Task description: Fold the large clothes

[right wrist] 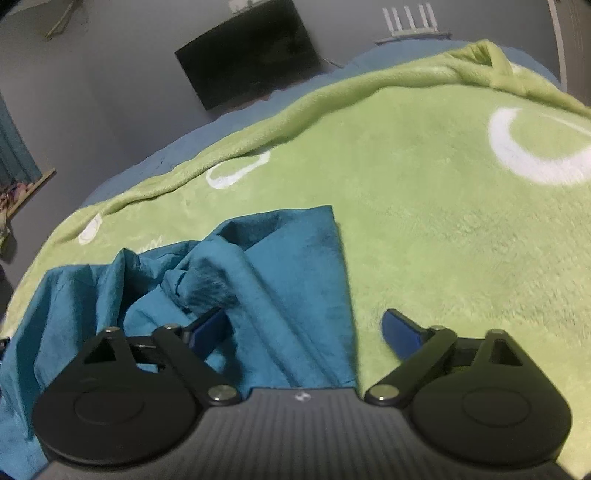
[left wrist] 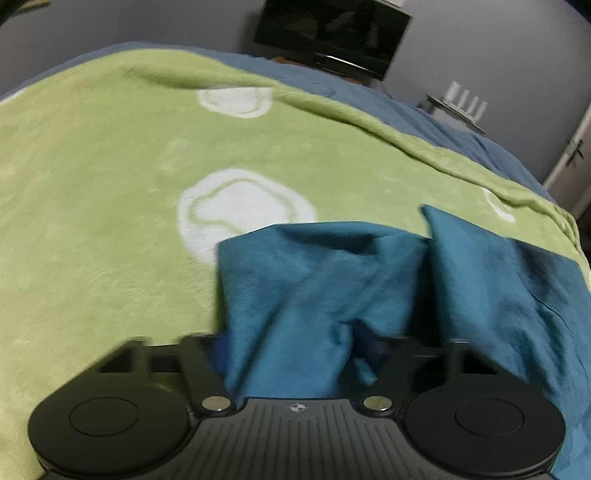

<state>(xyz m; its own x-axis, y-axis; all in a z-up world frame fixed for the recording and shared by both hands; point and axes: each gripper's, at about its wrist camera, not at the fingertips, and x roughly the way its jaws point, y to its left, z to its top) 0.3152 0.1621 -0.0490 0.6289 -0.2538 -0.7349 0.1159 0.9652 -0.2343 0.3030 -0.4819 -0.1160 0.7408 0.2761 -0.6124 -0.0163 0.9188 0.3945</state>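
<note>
A teal garment (left wrist: 332,280) lies crumpled on a green fleece blanket (left wrist: 103,206) with white ring patterns. My left gripper (left wrist: 295,350) is open, its jaws wide apart, with a fold of the teal cloth lying between them and covering most of the fingers. In the right wrist view the same garment (right wrist: 266,280) spreads to the left and middle. My right gripper (right wrist: 306,328) is open over the garment's right edge; its left blue finger (right wrist: 207,328) rests on the cloth and its right finger (right wrist: 402,332) is over bare blanket.
The green blanket (right wrist: 443,229) covers a bed with a blue sheet (left wrist: 369,96) showing at the far edge. A dark TV (left wrist: 332,33) hangs on the grey wall beyond. A small shelf with white items (left wrist: 461,107) stands at the right. A door frame (left wrist: 569,155) is far right.
</note>
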